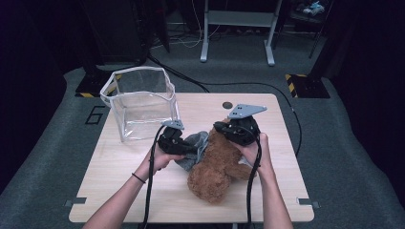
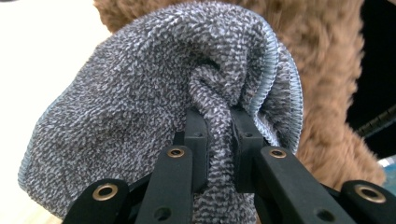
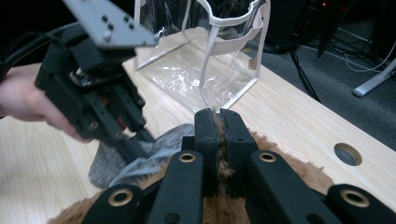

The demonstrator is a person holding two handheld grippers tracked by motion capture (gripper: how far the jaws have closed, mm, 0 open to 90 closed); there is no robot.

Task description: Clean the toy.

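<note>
A brown plush bear lies on the wooden table near its front middle. A grey knitted cloth with a light blue hem lies against the bear's left side. My left gripper is shut on a pinched fold of the grey cloth, with the bear's fur right behind it. My right gripper is shut on a tuft of the bear's fur at the bear's far end. In the right gripper view the left gripper holds the grey cloth just to the left.
A clear plastic bag with a white rim stands open at the table's back left. A round cable hole sits near the back edge. Cables trail from both grippers toward the front. Behind the table stands a white desk frame.
</note>
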